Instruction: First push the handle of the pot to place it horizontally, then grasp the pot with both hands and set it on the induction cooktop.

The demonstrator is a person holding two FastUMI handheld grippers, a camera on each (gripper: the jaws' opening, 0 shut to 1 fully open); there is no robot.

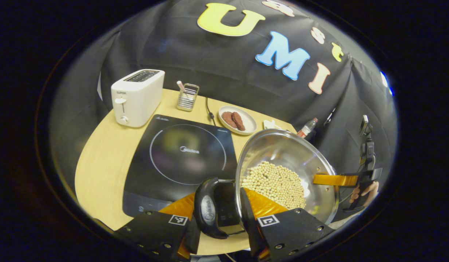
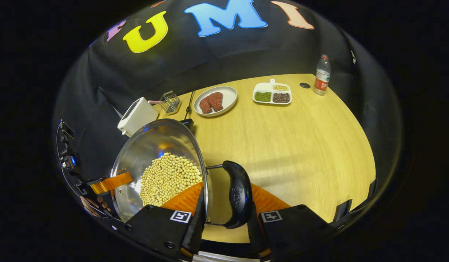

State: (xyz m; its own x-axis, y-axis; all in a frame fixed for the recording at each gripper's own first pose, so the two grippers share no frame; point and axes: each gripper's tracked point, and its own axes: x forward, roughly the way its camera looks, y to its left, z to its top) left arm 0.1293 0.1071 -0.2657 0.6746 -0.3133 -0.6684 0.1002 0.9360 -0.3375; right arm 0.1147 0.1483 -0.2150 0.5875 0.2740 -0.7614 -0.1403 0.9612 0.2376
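Stainless steel, and loaded with pale soybeans (image 1: 277, 183): the pot (image 1: 286, 153) hangs above the table (image 1: 100, 160), carried between two grippers, one on each side handle. In the left gripper view the left gripper (image 1: 220, 218) has its fingers either side of the black left handle (image 1: 207, 207), with the pot wall just to the right of the right finger; both fingers appear to press on the handle, though contact is hard to confirm. In the right gripper view the right gripper (image 2: 224, 216) straddles the black right handle (image 2: 238, 194) in the same way, with the pot wall against its left finger.

The relation that matters now is where the induction cooktop (image 1: 181, 156) lies: ahead of and to the left of the left gripper's fingers, its ring marking just beyond the held handle, so the left hand is the nearer one. Seen from the right gripper, the pot covers most of the cooktop, which lies beyond the pot on that finger's left. The axis through the two handles runs across the front edge of the cooktop. My reading is that the carry is under way, and the pot needs to travel toward the left gripper's side before being lowered onto the ring. The pot looks tilted, so keeping it level matters with loose beans inside.

Beyond the fingers stand a white toaster (image 1: 137, 96) and a plate of meat (image 1: 237, 120).
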